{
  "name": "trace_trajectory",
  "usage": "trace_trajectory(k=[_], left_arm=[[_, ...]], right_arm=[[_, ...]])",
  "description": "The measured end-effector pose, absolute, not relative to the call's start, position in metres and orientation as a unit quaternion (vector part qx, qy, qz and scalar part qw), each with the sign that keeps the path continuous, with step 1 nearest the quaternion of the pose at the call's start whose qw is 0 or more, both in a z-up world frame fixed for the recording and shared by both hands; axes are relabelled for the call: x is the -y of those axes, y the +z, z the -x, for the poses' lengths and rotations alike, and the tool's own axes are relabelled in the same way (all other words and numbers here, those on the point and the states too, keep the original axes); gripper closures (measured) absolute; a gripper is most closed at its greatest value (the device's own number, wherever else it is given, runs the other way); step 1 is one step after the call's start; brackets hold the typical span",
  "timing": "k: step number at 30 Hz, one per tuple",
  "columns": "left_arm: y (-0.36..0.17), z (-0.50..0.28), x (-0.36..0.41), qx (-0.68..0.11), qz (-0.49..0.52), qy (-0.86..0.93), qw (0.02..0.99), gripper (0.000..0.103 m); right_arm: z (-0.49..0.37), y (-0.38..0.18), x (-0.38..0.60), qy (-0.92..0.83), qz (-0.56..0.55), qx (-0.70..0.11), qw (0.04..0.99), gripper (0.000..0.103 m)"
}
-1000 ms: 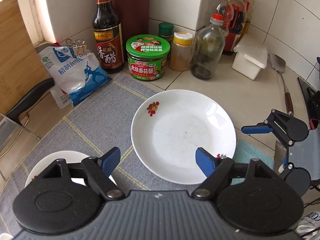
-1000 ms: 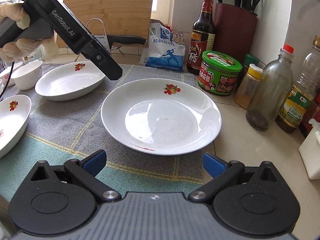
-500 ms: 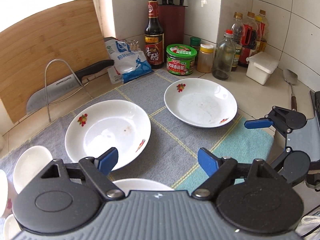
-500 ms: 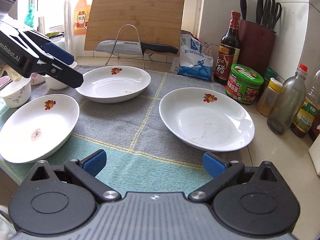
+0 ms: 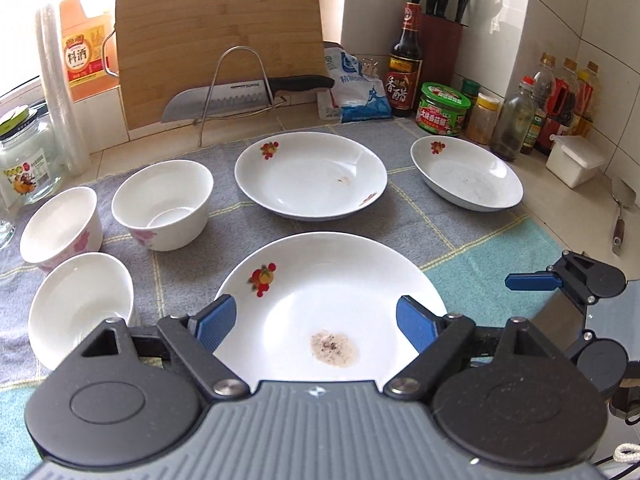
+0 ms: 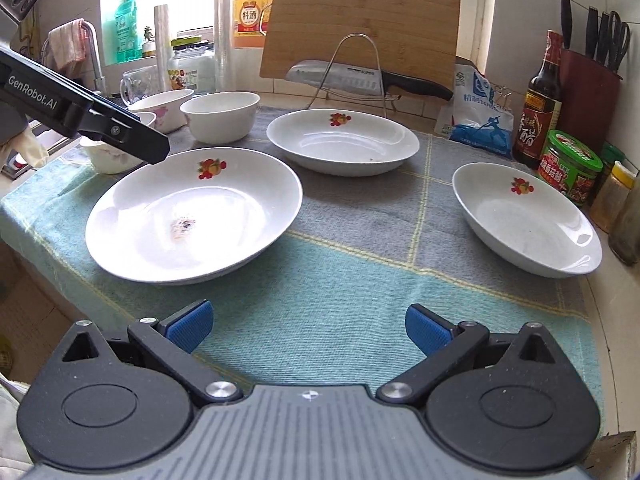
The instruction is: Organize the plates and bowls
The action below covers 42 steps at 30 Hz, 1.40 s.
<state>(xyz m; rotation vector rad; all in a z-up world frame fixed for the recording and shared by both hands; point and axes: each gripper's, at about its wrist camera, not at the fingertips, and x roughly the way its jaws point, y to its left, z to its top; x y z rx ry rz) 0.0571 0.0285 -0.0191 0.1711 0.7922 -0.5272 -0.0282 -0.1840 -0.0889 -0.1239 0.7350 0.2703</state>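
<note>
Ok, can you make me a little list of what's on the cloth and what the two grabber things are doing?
plates: three, each with a fruit print; stained plate nearest, middle plate, far plate
bowls: three white bowls grouped at the left
surface: checked cloth
left gripper: open, over the stained plate, holding nothing
right gripper: open, over bare cloth, holding nothing
stacking: none yet

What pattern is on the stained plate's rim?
A red-and-orange fruit motif on the stained plate, clearest in the left wrist view.
</note>
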Motion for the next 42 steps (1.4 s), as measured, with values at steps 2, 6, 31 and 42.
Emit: trace_trajectory(k=[2, 6, 31, 42], left_arm=[[-0.021, -0.056, -0.035, -0.384, -0.072, -0.247, 0.887, 0.016], [-0.021, -0.053, -0.046, -0.384, -0.07, -0.241, 0.889, 0.016], [-0.034, -0.111, -0.024, -0.449, -0.147, -0.256, 0.843, 0.016], [-0.054, -0.148, -0.007, -0.512, -0.16, -0.283, 0.795, 0.027]], right_arm=[[0.029, -0.092, 0.174, 0.144, 0.068, -0.361, 0.919, 0.0], [0.028, -0.095, 0.157, 0.171, 0.078, -0.36, 0.914, 0.0], [-0.007, -0.111, 0.137, 0.276, 0.095, -0.335, 0.896, 0.0], [-0.008, -0.116, 0.138, 0.302, 0.106, -0.308, 0.896, 0.0]])
